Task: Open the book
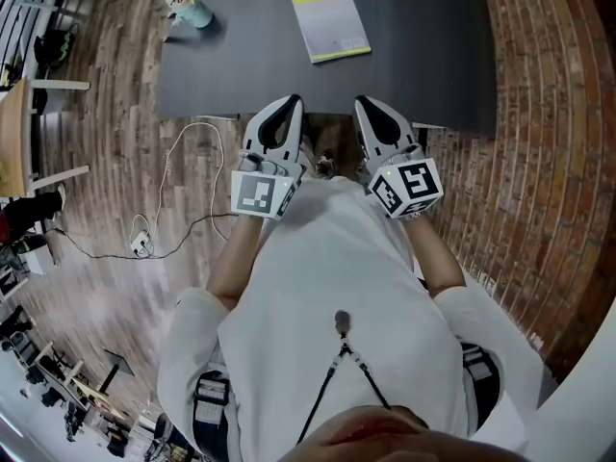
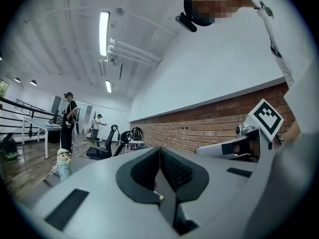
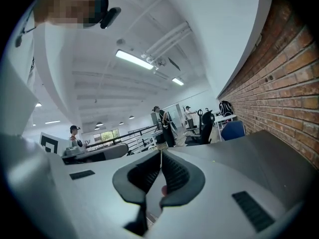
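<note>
Figurine [image 1: 186, 5] noted upright at the far left of the dark table [image 1: 423, 56]. Held the left gripper [image 1: 291, 102] at the near edge, jaws pressed together on nothing. Saw the closed book [image 1: 330, 23] lying flat farther back, well apart from both tools. Held the right gripper [image 1: 363, 102] alongside, jaws likewise together and empty.

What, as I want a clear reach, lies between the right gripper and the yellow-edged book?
Only bare dark grey tabletop: the head view shows nothing between the right gripper and the closed grey book with a yellow-green edge.
</note>
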Demonstrator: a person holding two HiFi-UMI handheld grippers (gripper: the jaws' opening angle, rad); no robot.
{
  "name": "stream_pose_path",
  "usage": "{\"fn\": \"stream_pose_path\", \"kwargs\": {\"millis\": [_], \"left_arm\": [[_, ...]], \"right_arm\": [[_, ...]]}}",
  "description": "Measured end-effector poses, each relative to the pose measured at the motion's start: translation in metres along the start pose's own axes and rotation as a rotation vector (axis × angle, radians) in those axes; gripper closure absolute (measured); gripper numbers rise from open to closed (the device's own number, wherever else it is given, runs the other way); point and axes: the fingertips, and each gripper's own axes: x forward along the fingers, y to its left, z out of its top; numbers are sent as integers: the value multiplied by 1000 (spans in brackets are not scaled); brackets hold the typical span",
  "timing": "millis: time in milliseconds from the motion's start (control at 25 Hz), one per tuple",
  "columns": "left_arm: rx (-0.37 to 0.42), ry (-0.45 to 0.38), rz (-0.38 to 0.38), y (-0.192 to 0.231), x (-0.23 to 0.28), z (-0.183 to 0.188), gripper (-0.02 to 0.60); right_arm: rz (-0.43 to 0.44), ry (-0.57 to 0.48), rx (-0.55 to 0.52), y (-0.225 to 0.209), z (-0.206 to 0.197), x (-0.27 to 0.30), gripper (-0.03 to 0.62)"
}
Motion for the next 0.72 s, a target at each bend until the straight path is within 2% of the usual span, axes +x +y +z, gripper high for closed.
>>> {"fn": "stream_pose_path", "kwargs": {"millis": [720], "left_arm": [[-23,-18,-43,123,108,8,558]], "right_arm": [[-40,36,-82,-31,32,140,557]]}}
